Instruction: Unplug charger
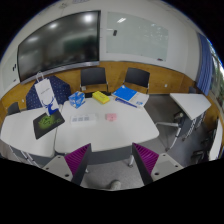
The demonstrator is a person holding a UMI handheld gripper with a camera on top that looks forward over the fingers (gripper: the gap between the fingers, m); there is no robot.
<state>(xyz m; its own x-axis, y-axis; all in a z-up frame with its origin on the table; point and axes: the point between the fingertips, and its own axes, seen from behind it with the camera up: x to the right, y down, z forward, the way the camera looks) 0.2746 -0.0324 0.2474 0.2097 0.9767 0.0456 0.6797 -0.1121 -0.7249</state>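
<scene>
My gripper [112, 162] is open, and its purple pads [80, 160] stand wide apart with nothing between them. It is held high above the floor, well back from a group of white tables [100, 132]. Small white and pink items [84, 119] lie near the middle of the tables, beyond the fingers. They are too small to tell which one is the charger. No cable or socket can be made out.
On the tables lie a dark green board [47, 125], a white and blue bag [45, 94], a yellow item [101, 98] and a blue box [129, 95]. Dark chairs [93, 76] stand behind. A large screen [60, 42] and a whiteboard [133, 40] hang on the far wall.
</scene>
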